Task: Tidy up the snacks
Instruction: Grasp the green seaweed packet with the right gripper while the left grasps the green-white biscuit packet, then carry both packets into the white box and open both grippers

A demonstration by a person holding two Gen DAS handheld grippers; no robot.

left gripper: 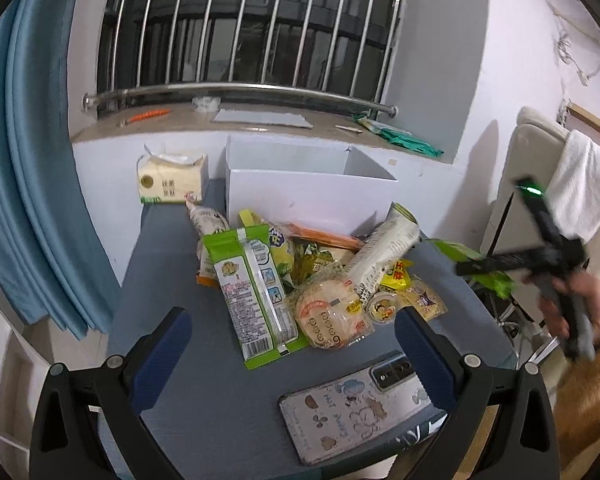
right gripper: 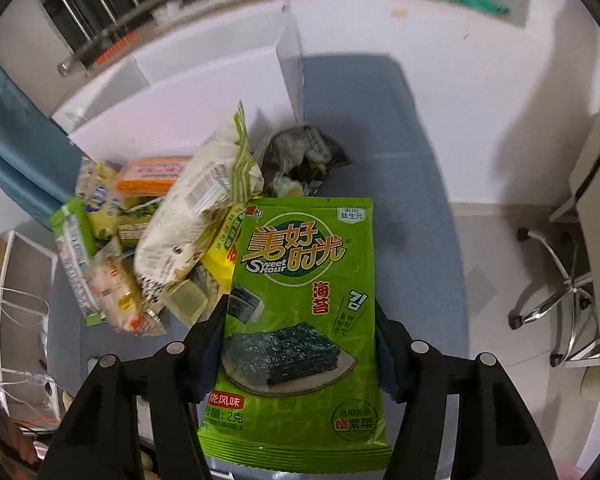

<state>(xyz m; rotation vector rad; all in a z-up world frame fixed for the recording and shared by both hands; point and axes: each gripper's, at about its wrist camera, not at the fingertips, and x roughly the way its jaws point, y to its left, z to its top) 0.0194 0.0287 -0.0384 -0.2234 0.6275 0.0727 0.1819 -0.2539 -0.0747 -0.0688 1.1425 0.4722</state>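
A heap of snack packets [left gripper: 320,276] lies on the grey table [left gripper: 204,392] in front of a white open box [left gripper: 300,196]. My left gripper [left gripper: 294,316] hovers open above the near edge of the heap, nothing between its blue pads. In the right wrist view a green seaweed packet [right gripper: 304,300] stands lengthwise between the fingers of my right gripper [right gripper: 300,312], its side edges against both pads and its lower end over the gripper's body. The left wrist view shows that right gripper [left gripper: 484,264] blurred at the table's right edge, in a person's hand [left gripper: 580,312].
A phone in a decorated case [left gripper: 352,412] lies on the table's near right. A tissue pack [left gripper: 172,180] stands left of the box. A blue curtain [left gripper: 32,160] hangs at left, a barred window behind. A swivel chair base [right gripper: 560,292] is on the floor at right.
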